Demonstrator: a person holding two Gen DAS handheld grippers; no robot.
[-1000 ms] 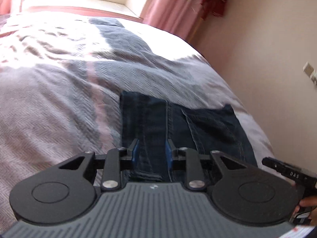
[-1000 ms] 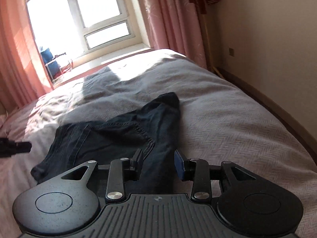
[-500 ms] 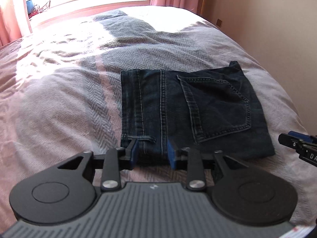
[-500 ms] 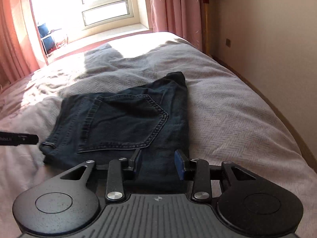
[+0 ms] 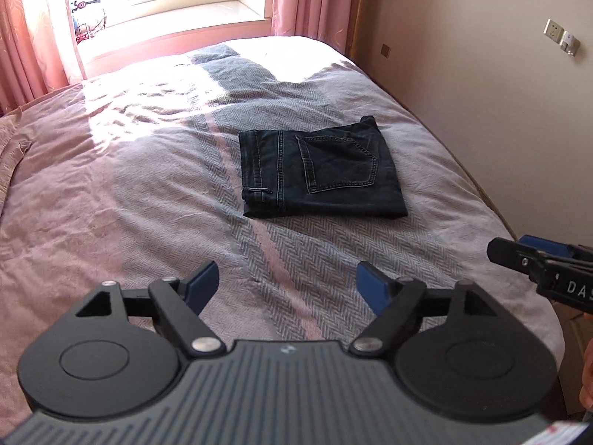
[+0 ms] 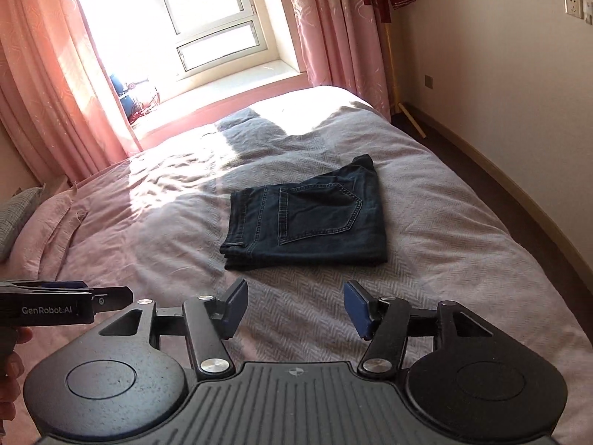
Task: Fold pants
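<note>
Dark blue jeans (image 5: 320,172) lie folded into a flat rectangle on the bed, back pocket up; they also show in the right wrist view as the pants (image 6: 304,220). My left gripper (image 5: 287,283) hovers well back from them above the bedspread, its jaws opening wide with nothing between them. My right gripper (image 6: 292,307) also hangs short of the pants, jaws opening and empty. The right gripper's fingers (image 5: 519,254) poke in at the right of the left wrist view. The left gripper's fingers (image 6: 107,293) show at the left of the right wrist view.
The bed carries a pinkish-grey herringbone bedspread (image 5: 148,193), sunlit at the far end. A window (image 6: 192,18) with pink curtains (image 6: 333,26) stands beyond it. A cream wall (image 5: 481,74) and dark floor (image 6: 500,185) run along the right. A grey pillow (image 6: 15,215) lies at far left.
Both grippers let go of the jeans, opened, and pulled up and back from them. The jeans now lie flat and folded, farther away in both views.
</note>
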